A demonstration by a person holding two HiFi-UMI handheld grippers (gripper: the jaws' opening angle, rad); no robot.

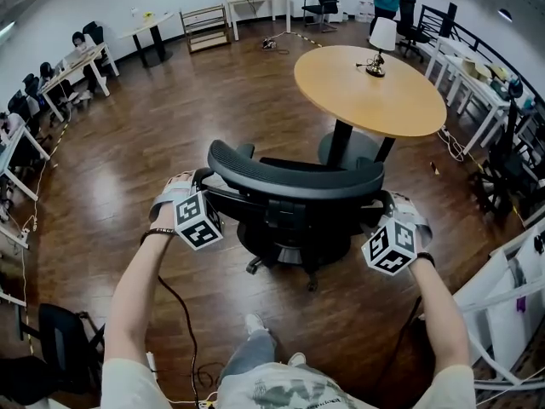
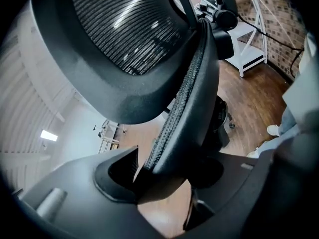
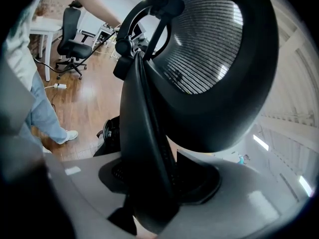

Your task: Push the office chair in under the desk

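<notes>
Office chair [image 1: 294,181] w/ seat [image 1: 294,164] mostly hidden

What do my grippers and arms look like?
The left gripper and right gripper are grey with dark jaws, each bearing a white cube of black markers. Dark wristbands, a pale short-sleeved T-shirt; a black cable hangs by the left arm.

black mesh office chair [image 1: 294,196]; tan round desk [image 1: 369,88]; brown plank floor [image 1: 170,118].
</notes>
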